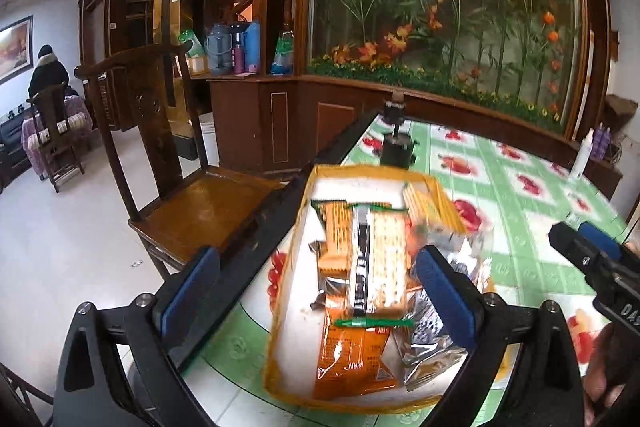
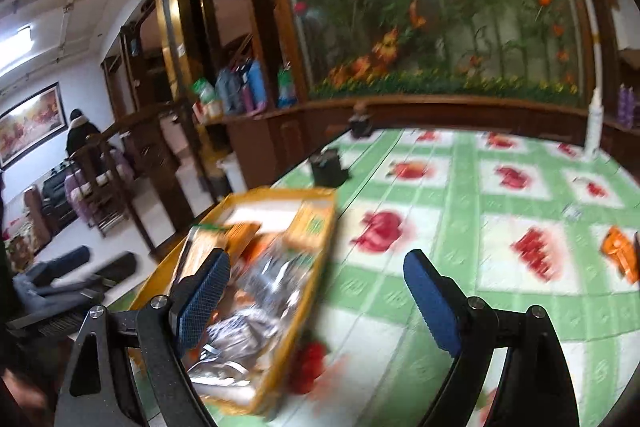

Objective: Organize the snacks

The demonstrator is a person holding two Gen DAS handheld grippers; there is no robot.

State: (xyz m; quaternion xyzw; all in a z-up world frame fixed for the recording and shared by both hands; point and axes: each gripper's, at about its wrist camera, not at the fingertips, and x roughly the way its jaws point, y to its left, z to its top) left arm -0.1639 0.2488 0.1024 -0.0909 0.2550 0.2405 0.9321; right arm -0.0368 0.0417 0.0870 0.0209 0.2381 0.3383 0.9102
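I read the left gripper point(image 1: 318, 291) with its fingers wide apart and nothing clamped; it hangs over the tray point(image 1: 446, 205), which sits at the counter point(image 1: 520, 163) edge, at 6 o'clock in the left view. The tray holds the snacks: a cracker pack point(image 1: 380, 259) lies lengthwise on top, an orange bag point(image 1: 352, 363) under it toward 6 o'clock, and foil packs point(image 1: 428, 347) along the side at 4 o'clock. I judge the packs are laid parallel to the long walls so that more fit and none overhangs the rim. The right gripper point(image 2: 316, 301) also has its fingers apart and empty; it points across the counter, with the tray at 8 o'clock in its view and its left finger over the tray's contents. One orange pack point(image 2: 622, 253) lies loose on the cloth at 3 o'clock, well apart from the tray. I judge that this pack is the next item to collect, and that the right gripper is the nearer one for it. A black stand point(image 1: 396, 147) sits just beyond the tray's far end at 12 o'clock. A chair point(image 1: 192, 195) stands beside the counter at 9 o'clock.
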